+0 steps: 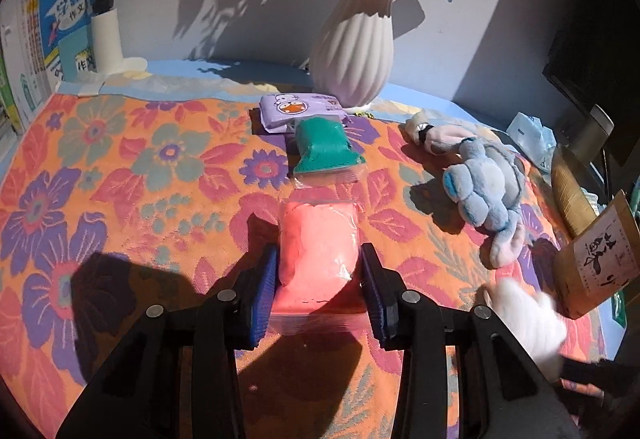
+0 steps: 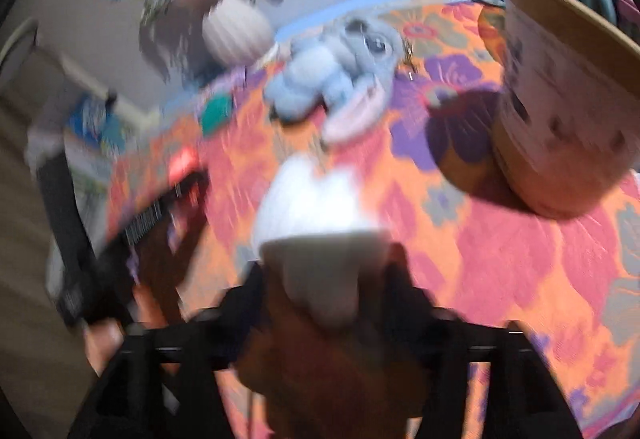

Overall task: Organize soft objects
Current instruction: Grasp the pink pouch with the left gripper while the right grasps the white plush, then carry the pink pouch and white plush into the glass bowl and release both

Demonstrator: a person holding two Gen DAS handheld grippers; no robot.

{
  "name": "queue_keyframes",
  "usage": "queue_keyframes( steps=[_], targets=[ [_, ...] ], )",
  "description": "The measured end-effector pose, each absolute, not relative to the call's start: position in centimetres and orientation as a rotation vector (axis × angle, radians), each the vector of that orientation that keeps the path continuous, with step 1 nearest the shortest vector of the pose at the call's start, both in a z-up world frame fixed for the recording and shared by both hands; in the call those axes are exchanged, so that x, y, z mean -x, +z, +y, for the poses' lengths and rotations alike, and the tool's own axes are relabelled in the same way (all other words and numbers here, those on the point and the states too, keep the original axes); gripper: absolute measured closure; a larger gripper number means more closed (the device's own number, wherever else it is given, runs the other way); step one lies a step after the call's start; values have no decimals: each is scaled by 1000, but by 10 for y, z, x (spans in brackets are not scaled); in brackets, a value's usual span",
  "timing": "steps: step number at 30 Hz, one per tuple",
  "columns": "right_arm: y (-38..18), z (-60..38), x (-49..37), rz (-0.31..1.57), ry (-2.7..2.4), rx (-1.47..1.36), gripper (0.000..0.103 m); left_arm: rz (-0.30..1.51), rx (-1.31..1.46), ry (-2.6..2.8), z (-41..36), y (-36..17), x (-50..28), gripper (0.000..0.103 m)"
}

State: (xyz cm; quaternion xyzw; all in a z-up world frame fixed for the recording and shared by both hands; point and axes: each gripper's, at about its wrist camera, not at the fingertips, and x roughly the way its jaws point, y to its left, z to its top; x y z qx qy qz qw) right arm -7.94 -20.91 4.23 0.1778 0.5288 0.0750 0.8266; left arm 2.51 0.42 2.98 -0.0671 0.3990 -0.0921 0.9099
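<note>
A pink clay bag [image 1: 318, 247] lies on the flowered cloth [image 1: 120, 179], and my left gripper [image 1: 320, 271] is shut on its near end, both blue pads pressed against its sides. Beyond it lie a green clay bag [image 1: 324, 151] and a purple wipes pack [image 1: 298, 111]. A blue-grey plush toy [image 1: 480, 191] lies to the right. In the blurred right wrist view a white fluffy ball [image 2: 316, 207] fills the gap of my right gripper [image 2: 326, 267]. The blur hides whether the pads press on it. The ball [image 1: 528, 319] also shows low right in the left wrist view.
A white ribbed vase [image 1: 352, 51] with flowers stands at the back. A brown cardboard box [image 2: 560, 111] stands open on the right edge of the cloth, the same box [image 1: 596, 263] close to the white ball. Books [image 1: 60, 31] and a lamp post [image 1: 106, 7] stand at the back left.
</note>
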Motion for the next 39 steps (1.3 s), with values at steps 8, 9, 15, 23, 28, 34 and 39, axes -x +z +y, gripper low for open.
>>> queue_keyframes(
  steps=[8, 9, 15, 23, 28, 34, 39],
  targets=[
    [35, -196, 76, 1110, 199, -26, 21, 793, 164, -199, 6, 31, -22, 66],
    [33, -190, 71, 1102, 212, 10, 21, 792, 160, -196, 5, 31, -21, 66],
    [27, -162, 50, 987, 161, 199, 21, 784, 129, -194, 1, 31, -20, 66],
    [26, -165, 43, 980, 189, 112, 42, 779, 100, -182, -1, 33, -17, 66],
    [36, -177, 54, 1005, 148, 35, 42, 783, 92, -207, -13, 38, 4, 66],
    [47, -208, 72, 1066, 117, -143, 42, 750, 63, -259, -40, 57, 38, 66],
    [66, -229, 99, 1021, 75, -208, 42, 741, 45, -330, -71, 69, 62, 66]
  ],
)
